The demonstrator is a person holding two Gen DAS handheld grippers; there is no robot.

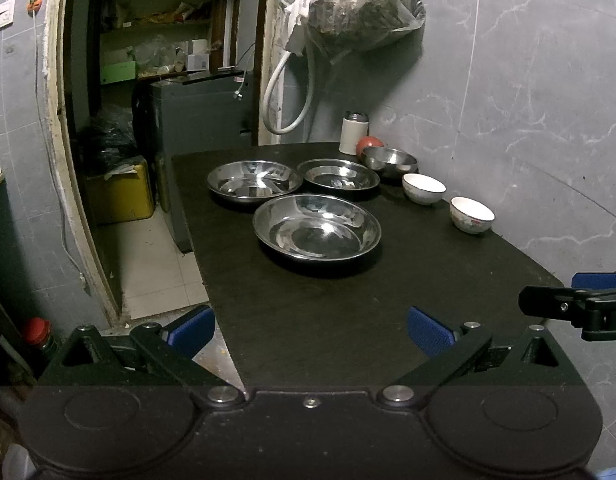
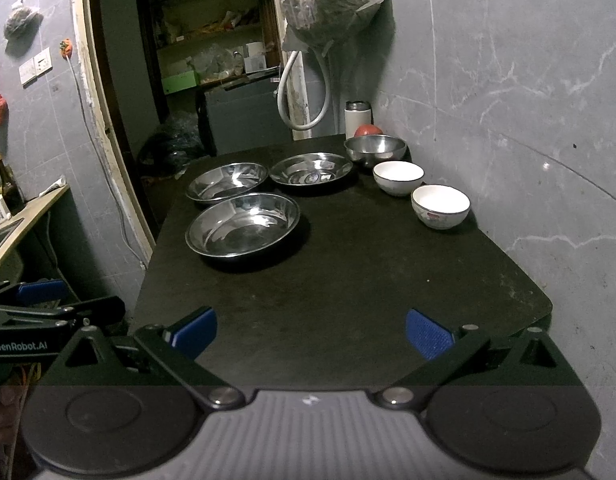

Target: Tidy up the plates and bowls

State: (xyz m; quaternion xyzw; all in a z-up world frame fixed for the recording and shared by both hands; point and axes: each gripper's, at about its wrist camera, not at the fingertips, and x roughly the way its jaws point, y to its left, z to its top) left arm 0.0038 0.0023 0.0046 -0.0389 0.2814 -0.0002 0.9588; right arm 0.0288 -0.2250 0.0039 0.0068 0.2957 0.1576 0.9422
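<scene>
Dark surface [image 2: 347, 280] against a grey marble wall: nothing is stacked yet. Three steel plates [image 2: 244, 224] lie apart left of the steel bowl [image 2: 375, 148]; two white bowls [image 2: 440, 205] sit just nearer. Left hand-held gripper [image 1: 311, 330] and right hand-held gripper [image 2: 311, 330] both gape wide, empty.

Shiny steel plates [image 1: 316, 227], matt black table [image 1: 347, 320]

We see a dim, bluish room. Beyond the jaws, glare streaks the steel plates [image 1: 316, 227]. Fisheye bends the edges.
</scene>
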